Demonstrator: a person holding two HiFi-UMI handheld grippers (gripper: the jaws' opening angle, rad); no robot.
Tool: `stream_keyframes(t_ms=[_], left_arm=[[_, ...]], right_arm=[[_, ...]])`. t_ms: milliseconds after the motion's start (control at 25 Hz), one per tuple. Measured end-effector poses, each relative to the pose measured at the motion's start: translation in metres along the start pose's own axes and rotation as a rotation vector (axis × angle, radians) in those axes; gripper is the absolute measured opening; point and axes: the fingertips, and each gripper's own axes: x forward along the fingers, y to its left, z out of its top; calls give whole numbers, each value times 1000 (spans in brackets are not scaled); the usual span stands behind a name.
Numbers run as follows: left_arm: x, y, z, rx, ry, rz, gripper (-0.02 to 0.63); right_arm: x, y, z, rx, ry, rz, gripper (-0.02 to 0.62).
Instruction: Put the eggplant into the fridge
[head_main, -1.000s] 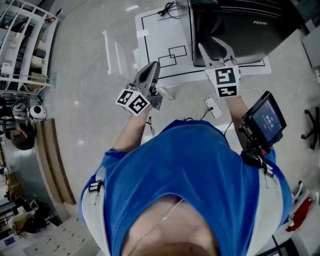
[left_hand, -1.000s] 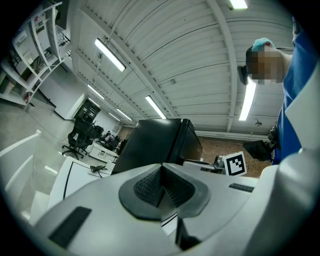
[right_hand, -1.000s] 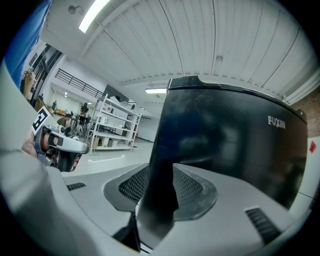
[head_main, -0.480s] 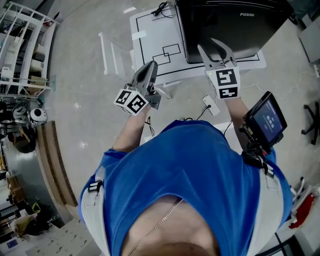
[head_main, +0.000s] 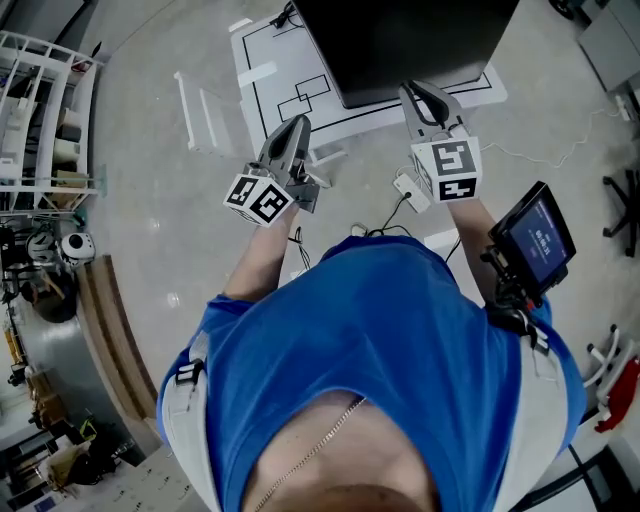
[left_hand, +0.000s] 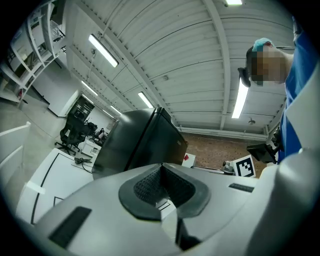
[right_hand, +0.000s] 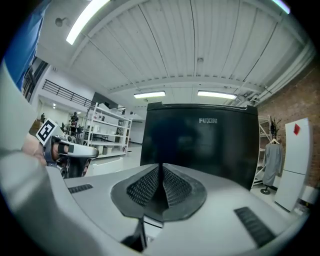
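The black fridge (head_main: 400, 40) stands shut on a white floor mat straight ahead of me; it also fills the left gripper view (left_hand: 135, 145) and the right gripper view (right_hand: 200, 145). No eggplant shows in any view. My left gripper (head_main: 297, 125) is held out level in front of the mat, shut and empty, pads together (left_hand: 162, 172). My right gripper (head_main: 418, 92) points at the fridge front; its jaws have just been closing and the pads now meet with nothing between them (right_hand: 161, 172).
The white mat (head_main: 290, 90) bears black line markings. A power strip with cables (head_main: 405, 190) lies on the floor by my feet. A white rack (head_main: 50, 110) stands at left, a small white frame (head_main: 195, 110) on the floor. A screen (head_main: 535, 240) is mounted at my right arm.
The right gripper's jaws, spread wide before, have come together. The fridge and mat have slid toward the upper left of the head view as both hands moved level.
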Motion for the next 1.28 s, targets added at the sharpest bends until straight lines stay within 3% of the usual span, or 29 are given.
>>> stream_keyframes(t_ms=[80, 280, 560, 1280], left_arm=[[2, -13, -6, 1, 4, -11, 8], [4, -49, -21, -9, 13, -21, 8], [-13, -149, -22, -21, 30, -50, 9], [2, -159, -79, -1, 48, -76, 9]], right_arm=[[-17, -6, -4, 13, -3, -17, 5], [-66, -17, -14, 40, 3, -42, 5], [-175, -26, 4, 78, 20, -70, 5], [-198, -39, -51, 115, 13, -66, 2]])
